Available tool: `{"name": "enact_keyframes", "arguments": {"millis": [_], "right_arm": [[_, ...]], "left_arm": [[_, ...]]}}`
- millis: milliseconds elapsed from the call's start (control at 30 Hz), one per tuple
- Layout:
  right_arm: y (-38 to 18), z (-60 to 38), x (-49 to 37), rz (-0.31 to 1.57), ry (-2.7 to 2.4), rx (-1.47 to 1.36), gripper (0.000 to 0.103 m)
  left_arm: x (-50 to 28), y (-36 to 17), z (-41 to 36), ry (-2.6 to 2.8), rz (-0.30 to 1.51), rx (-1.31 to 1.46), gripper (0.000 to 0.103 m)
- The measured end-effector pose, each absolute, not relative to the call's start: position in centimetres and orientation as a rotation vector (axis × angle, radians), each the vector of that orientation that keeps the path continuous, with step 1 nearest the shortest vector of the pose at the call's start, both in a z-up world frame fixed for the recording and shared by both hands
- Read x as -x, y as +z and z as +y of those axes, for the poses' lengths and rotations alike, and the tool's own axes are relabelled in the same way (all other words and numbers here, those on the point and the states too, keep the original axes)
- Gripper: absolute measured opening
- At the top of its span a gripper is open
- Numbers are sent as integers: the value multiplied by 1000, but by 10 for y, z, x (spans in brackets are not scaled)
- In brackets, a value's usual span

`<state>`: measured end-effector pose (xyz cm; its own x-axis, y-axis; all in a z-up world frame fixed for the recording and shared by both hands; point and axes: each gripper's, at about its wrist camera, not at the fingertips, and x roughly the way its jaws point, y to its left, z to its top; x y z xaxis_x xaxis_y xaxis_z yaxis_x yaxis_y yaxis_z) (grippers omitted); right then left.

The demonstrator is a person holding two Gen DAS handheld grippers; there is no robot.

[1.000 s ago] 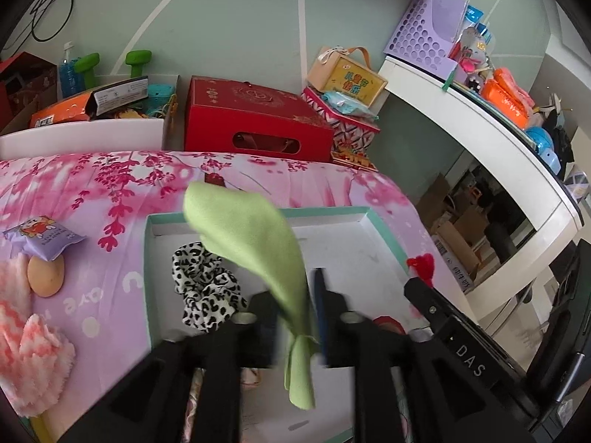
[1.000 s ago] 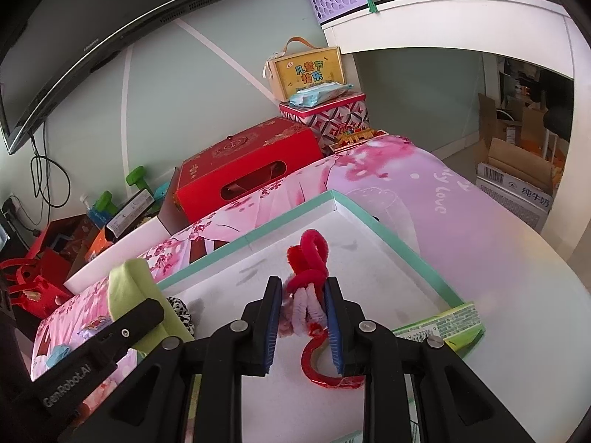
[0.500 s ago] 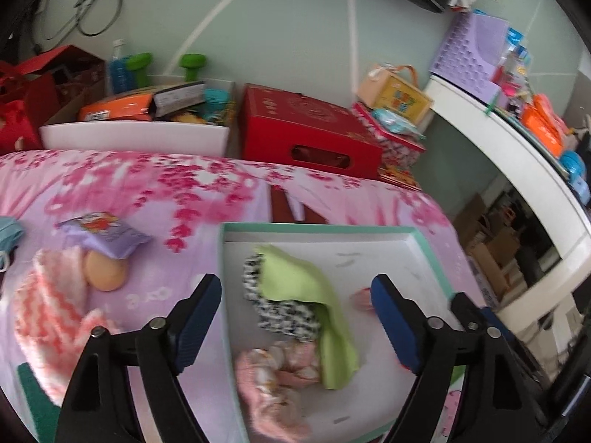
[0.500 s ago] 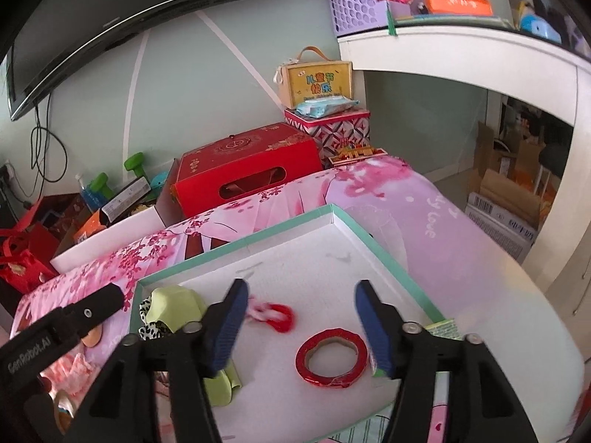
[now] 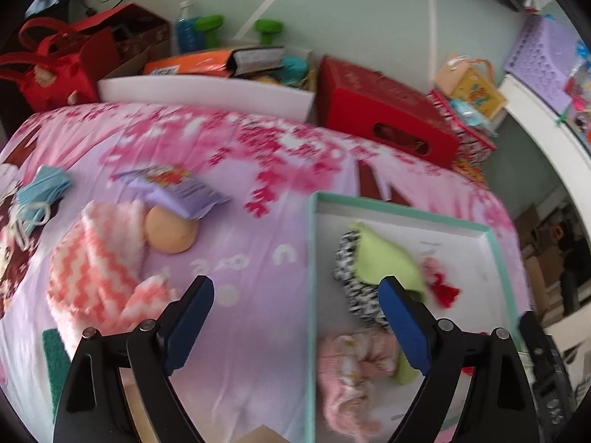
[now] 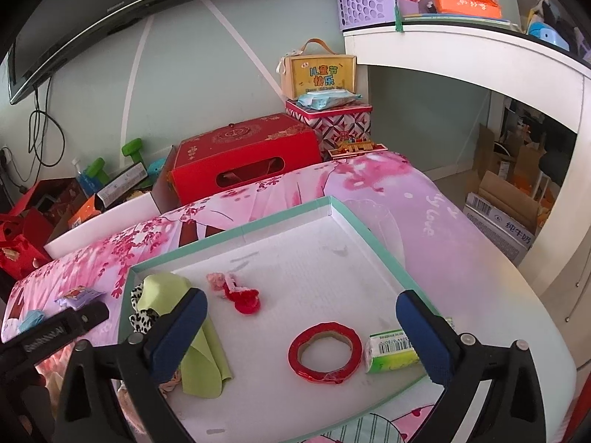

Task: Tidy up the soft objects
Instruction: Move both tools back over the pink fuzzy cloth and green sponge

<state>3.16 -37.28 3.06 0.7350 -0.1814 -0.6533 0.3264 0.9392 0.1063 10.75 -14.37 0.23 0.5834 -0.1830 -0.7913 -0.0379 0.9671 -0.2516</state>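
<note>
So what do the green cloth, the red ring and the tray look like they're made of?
Green cloth: thin matte fabric, probably microfibre or felt; it folds limply. Red ring: a tape roll, glossy red film that crinkles over a brownish, likely cardboard, core. Tray: looks like a cardboard box lid, with thin teal walls and a matte white, scuffed floor.

The left claw point(image 5: 295, 323) has its two blue-padded fingers point(image 5: 188, 326) spread wide apart, nothing between them. The right claw point(image 6: 301, 336) is likewise spread wide and empty, its fingers point(image 6: 424, 339) pointing forward and slightly downward.
</note>
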Motion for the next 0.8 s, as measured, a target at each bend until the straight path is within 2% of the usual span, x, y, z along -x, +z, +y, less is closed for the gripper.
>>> {"name": "enact_keyframes", "arguments": {"millis": [800], "right_arm": [[25, -353, -42, 735, -220, -196, 103]], "left_arm": [[-95, -1, -116, 60, 986, 234, 91]]}}
